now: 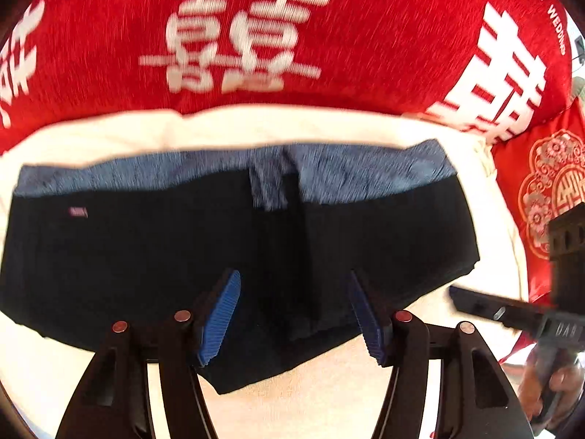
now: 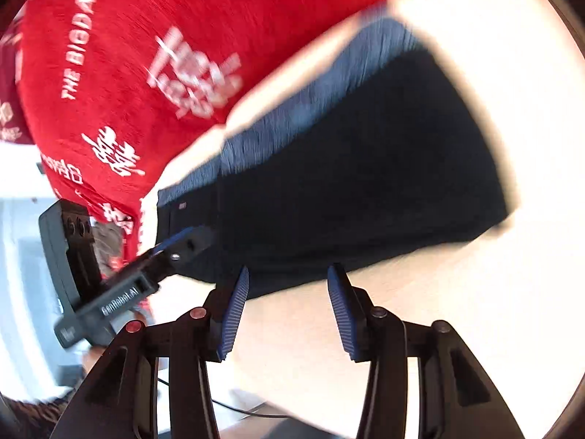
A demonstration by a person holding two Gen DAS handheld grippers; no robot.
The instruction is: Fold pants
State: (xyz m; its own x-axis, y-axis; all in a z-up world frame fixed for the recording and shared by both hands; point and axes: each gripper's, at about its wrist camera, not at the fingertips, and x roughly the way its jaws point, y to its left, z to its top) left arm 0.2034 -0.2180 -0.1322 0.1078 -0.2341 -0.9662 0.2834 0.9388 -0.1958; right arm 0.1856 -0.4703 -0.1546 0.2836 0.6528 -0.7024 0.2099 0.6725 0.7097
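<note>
**Red bedding, cream sheet, dark pants lying flat between two open claws**

Red fabric (image 1: 365, 36) printed with white characters fills the far side, beyond both claws. Nearer lies a cream sheet (image 1: 329, 384) — bare cream shows under and to the right of the right gripper (image 2: 289, 307). The pants (image 1: 164, 256), black with a blue-grey waistband (image 1: 365, 172) along their far edge, lie spread on the sheet. Their near hem runs just in front of the left gripper (image 1: 292, 314), whose blue pads (image 1: 219, 322) stand wide apart, holding nothing, hovering over the black cloth. The right gripper's jaws are likewise spread — the pants' near edge passes just ahead of its fingertips, cream beneath them. Both views are motion-blurred.
</note>
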